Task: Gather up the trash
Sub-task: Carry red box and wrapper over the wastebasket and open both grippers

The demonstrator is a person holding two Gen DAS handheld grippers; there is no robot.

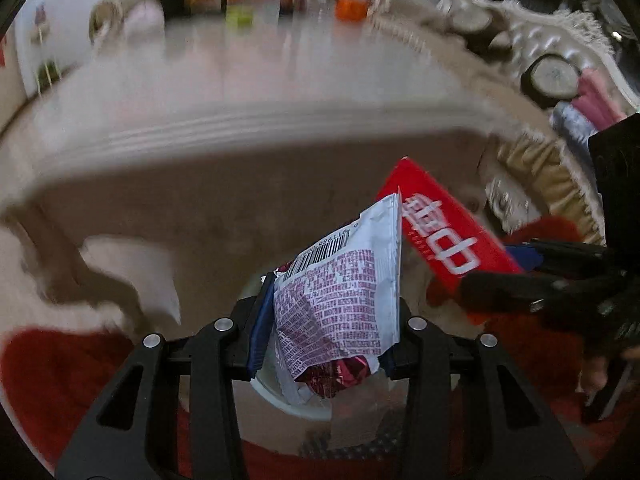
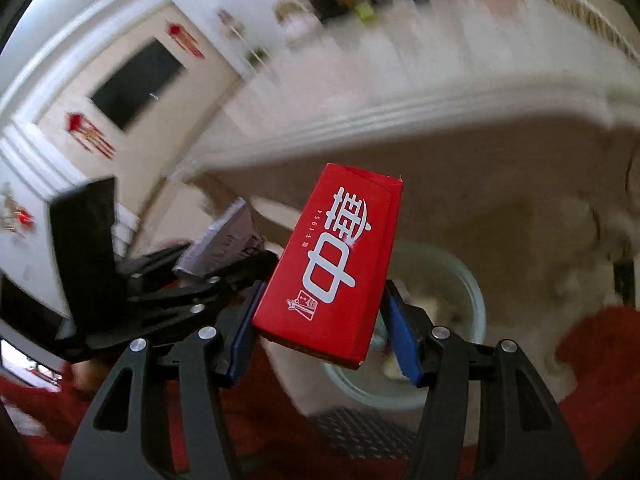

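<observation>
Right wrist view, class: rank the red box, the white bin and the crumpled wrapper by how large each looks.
1. Red box, nearest the camera, so its lead is partly nearness.
2. White bin, partly hidden behind the box, so unsure.
3. Crumpled wrapper, smallest, held farther off.

A home living room: ornate sofa (image 1: 532, 36), wall television (image 2: 136, 82), red rug (image 2: 592, 360)

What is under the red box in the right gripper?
A pale round bin with some light scraps inside sits below the red box. The box covers much of the bin's inside.
</observation>
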